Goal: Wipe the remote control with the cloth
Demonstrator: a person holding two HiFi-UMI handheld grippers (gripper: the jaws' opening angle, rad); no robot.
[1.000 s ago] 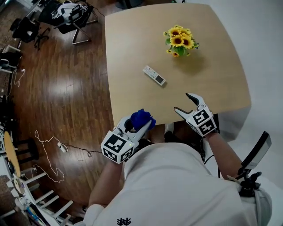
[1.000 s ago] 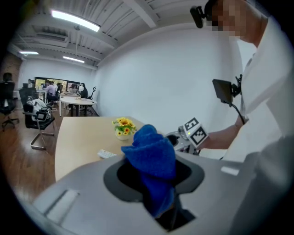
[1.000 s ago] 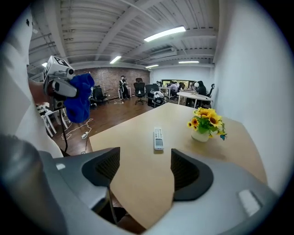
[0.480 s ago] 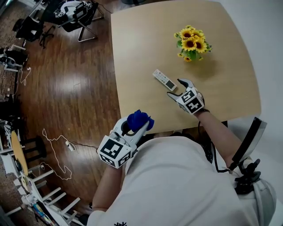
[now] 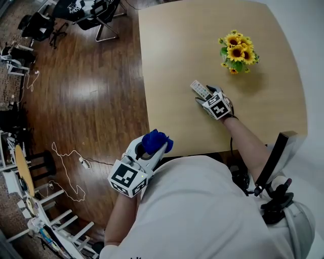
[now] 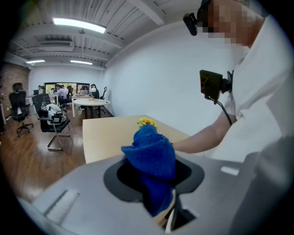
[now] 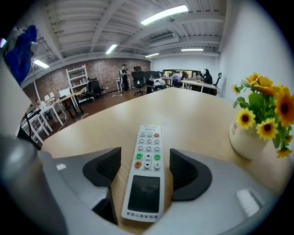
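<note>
A white remote control lies face up on the light wooden table. My right gripper is lowered over its near end. In the right gripper view the remote lies lengthwise between the jaws of that gripper, with a gap on each side. The jaws have just been closing but do not press on it. My left gripper hovers off the table's near edge, shut on a bunched blue cloth. In the left gripper view the cloth sticks up out of the left gripper.
A white vase of sunflowers stands just right of and beyond the remote, close to my right gripper. Office chairs stand on the wooden floor at the table's far left. A white cable trails on the floor at left.
My right gripper has travelled forward and down from the table's near edge to the remote, which now lies between its jaws. The left gripper has shifted a little with the cloth still held.
</note>
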